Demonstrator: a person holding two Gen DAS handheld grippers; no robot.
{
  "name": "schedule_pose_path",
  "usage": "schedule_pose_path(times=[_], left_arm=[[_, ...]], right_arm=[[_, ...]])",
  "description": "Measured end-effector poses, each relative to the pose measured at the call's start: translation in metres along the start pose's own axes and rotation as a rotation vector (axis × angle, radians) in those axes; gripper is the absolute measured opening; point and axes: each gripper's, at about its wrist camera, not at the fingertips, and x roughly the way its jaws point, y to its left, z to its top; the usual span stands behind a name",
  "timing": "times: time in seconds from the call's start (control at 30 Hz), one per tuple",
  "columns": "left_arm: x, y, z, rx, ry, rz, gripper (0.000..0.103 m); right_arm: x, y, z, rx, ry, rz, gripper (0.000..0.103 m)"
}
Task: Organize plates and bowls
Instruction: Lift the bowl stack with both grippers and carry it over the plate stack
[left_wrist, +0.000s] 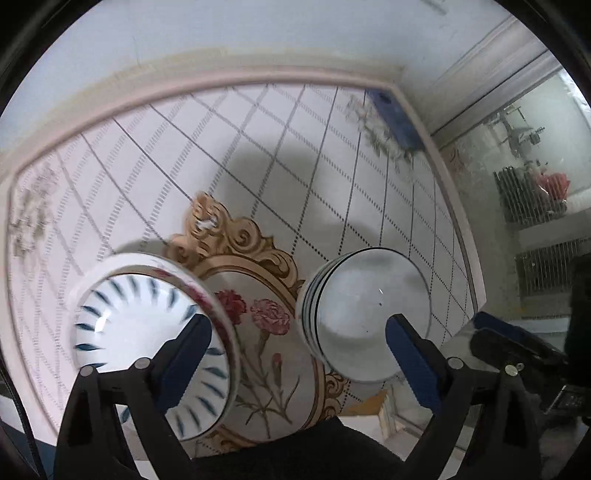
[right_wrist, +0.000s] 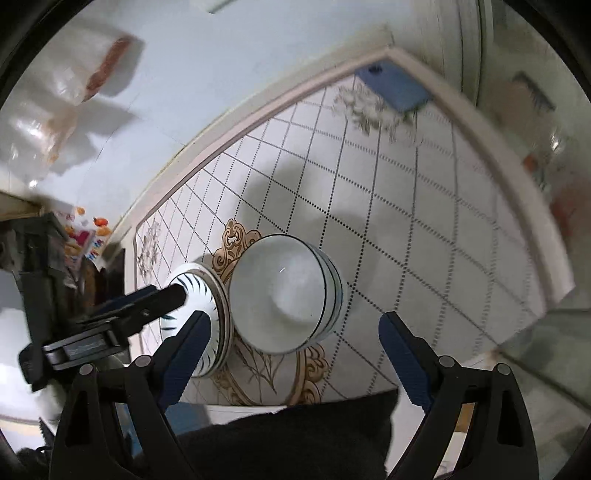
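Bowls (left_wrist: 365, 306) stand between both wide-open, empty grippers: left gripper (left_wrist: 297, 334), right gripper (right_wrist: 295, 330).

Leaf-pattern bowl (left_wrist: 147, 332) and striped bowl (left_wrist: 365, 314) stand apart; table (left_wrist: 295, 155) beyond lies bare.

Two dish stacks sit on the table (left_wrist: 258, 122). One blue-leaf bowl (left_wrist: 147, 332) nests in rimmed dishes left of the striped bowl stack (left_wrist: 364, 314). One blue phone (left_wrist: 393, 118) lies beyond.

I see a square table (left_wrist: 258, 122) with a white cloth, dotted grid lines and a gold-framed flower motif at its centre. A blue flat object (right_wrist: 393, 86) lies at its far corner. Pale wall (left_wrist: 221, 33) behind; a glass door (left_wrist: 535, 155) to the right
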Motion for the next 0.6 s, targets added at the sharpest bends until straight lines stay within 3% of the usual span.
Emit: schedule_pose_path(times=[0.17,0.23,0.47,0.6], left_arm=[[0.039,-0.001,0.013,-0.018,0.077,-0.049,0.091],[0.054,-0.001,0.017,-0.029,0.11,-0.069,0.08],[0.089,-0.002,0.019,-0.052,0.198,-0.128,0.072],[0.099,0.0,0.017,-0.064,0.202,-0.161,0.056]], right_arm=[[0.052,-0.031,0.011,0.088,0.062,0.091,0.094],[0.071,-0.042,0.013,0.123,0.089,0.125,0.094],[0.122,-0.067,0.01,0.2,0.175,0.224,0.094],[0.14,-0.07,0.008,0.212,0.204,0.267,0.085]])
